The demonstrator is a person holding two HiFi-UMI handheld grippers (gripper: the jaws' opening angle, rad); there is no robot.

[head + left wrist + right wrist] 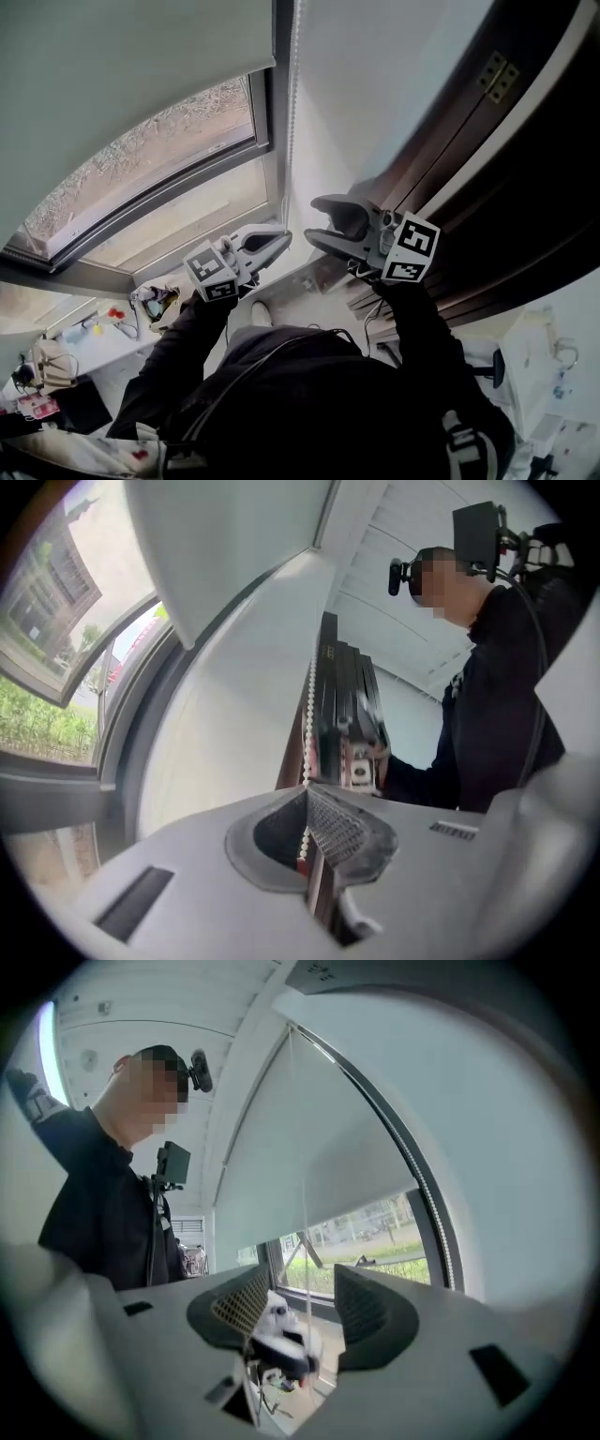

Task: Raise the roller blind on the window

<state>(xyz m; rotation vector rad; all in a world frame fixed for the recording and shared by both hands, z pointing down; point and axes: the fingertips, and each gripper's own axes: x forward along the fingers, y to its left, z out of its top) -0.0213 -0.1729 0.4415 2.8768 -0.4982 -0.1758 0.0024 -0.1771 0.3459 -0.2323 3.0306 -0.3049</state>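
In the head view, the roller blind (131, 56) covers the upper part of the window (159, 178), and its bead chain (292, 94) hangs along the window's right edge. Your left hand-held gripper (281, 239) meets the chain low down, with your right hand-held gripper (317, 222) just beside it on the right.

In the left gripper view, the left hand-held gripper (307, 803) is clamped on the bead chain (308, 724).

In the right gripper view, the right hand-held gripper (302, 1302) stands apart. A thin strand (304, 1232) runs between the pads, touching neither.
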